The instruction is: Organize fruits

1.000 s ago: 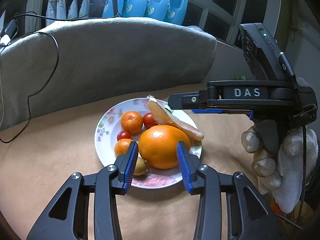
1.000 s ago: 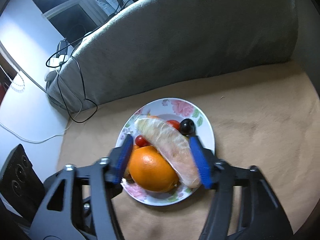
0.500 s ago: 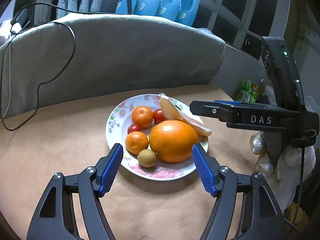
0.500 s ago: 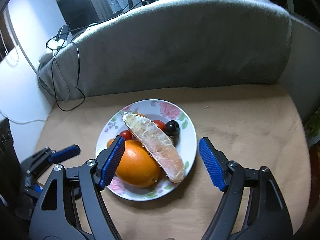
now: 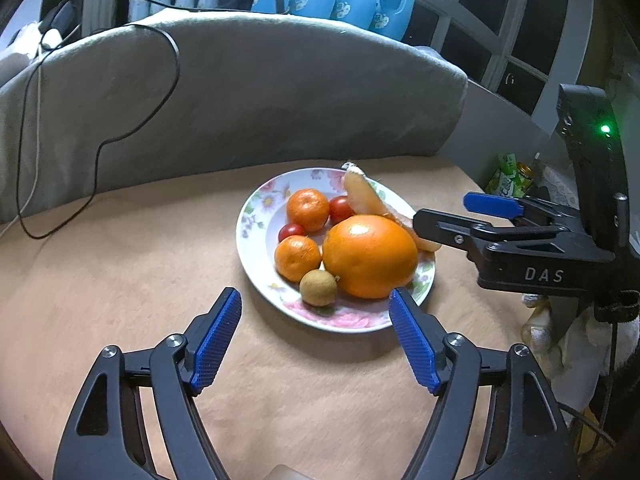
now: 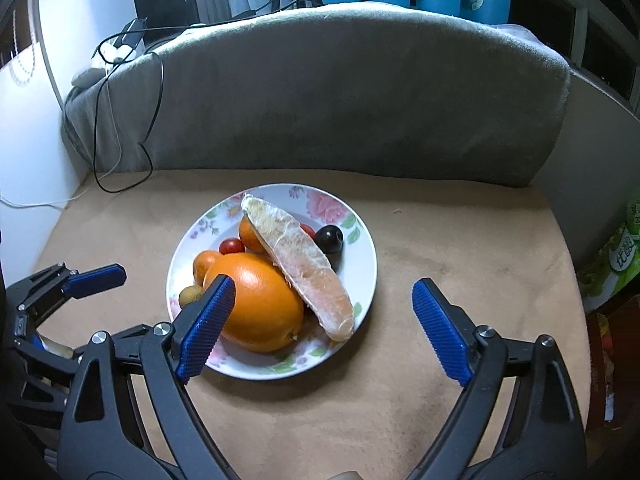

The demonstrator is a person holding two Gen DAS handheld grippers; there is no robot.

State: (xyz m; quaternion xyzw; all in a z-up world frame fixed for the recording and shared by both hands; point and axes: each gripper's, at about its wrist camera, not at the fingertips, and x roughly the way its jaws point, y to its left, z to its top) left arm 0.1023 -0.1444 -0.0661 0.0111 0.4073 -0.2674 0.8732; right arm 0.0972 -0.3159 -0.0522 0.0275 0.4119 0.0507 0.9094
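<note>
I see bare tan cloth (image 6: 460, 240) to the right of the floral plate (image 6: 362, 240) and across the lower frame — open passage there. The grey cushion (image 6: 340, 100) walls off the top, a black cable (image 5: 100, 148) trails at upper left, and the left gripper (image 6: 94, 280) crowds the plate's left side.

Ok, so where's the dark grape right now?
In the right wrist view, the dark grape lies on the floral plate, toward its far right side, beside the peeled pomelo segment and next to a cherry tomato.
</note>
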